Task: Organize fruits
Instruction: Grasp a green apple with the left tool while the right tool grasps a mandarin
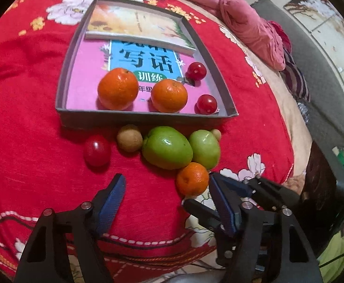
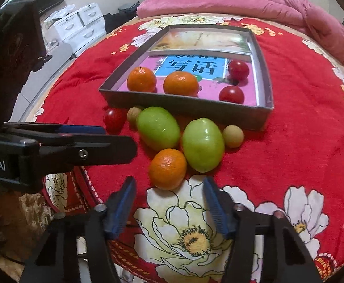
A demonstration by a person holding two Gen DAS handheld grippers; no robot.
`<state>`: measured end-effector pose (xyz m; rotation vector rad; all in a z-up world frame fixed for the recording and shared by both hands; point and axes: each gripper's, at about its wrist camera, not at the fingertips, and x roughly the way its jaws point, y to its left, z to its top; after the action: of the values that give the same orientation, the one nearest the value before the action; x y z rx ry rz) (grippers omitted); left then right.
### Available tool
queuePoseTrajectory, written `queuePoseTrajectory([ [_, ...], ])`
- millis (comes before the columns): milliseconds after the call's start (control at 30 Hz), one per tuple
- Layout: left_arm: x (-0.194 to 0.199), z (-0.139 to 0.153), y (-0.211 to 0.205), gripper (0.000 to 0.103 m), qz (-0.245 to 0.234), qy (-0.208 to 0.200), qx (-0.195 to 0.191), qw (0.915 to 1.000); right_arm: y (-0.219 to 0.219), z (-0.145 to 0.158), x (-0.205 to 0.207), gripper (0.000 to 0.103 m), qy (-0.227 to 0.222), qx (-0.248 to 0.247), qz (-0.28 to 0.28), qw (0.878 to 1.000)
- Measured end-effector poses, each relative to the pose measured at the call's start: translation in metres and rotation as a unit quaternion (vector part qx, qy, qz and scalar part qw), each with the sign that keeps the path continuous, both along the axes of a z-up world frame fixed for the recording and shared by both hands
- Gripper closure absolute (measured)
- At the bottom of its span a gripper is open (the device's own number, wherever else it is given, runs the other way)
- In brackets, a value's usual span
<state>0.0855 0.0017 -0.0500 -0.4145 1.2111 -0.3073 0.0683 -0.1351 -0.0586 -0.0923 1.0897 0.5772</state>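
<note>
Loose mandarin (image 2: 167, 168) just ahead of right gripper (image 2: 169, 202), jaws apart, empty: light, round, soft-skinned, probably rolls; pinch across its middle, gently.

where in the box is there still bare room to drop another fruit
Free: the pink book cover between the box's left wall and the left orange. Crowded: the near right, where the second orange and two tomatoes sit close. The far end is taken by a second book.
</note>
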Motion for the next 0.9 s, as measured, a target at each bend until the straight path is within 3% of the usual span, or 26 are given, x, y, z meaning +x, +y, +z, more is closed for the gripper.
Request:
queuePoseTrajectory([
  [100, 0.005, -0.005, 0.001, 0.033, 0.009, 0.011, -0.017, 0.9997, 0.001, -0.004, 0.003, 0.060, 0.004, 0.001, -0.004, 1.000],
  [367, 0.021, -0.011, -0.002, 0.038, 0.038, 0.026, -0.040, 0.9981, 0.005, -0.008, 0.004, 0.066, 0.004, 0.002, 0.003, 1.000],
  [633, 0.037, -0.022, -0.004, 0.042, 0.073, 0.046, -0.057, 0.9946, 0.006, -0.011, 0.005, 0.067, 0.006, 0.006, 0.003, 1.000],
  [733, 0.040, -0.029, -0.003, 0.051, 0.086, 0.055, -0.057, 0.9931, 0.006, -0.013, 0.007, 0.067, 0.008, 0.008, 0.003, 1.000],
  [900, 0.044, -0.033, -0.005, 0.051, 0.095, 0.060, -0.062, 0.9917, 0.009, -0.015, 0.009, 0.067, 0.005, 0.003, 0.005, 1.000],
])
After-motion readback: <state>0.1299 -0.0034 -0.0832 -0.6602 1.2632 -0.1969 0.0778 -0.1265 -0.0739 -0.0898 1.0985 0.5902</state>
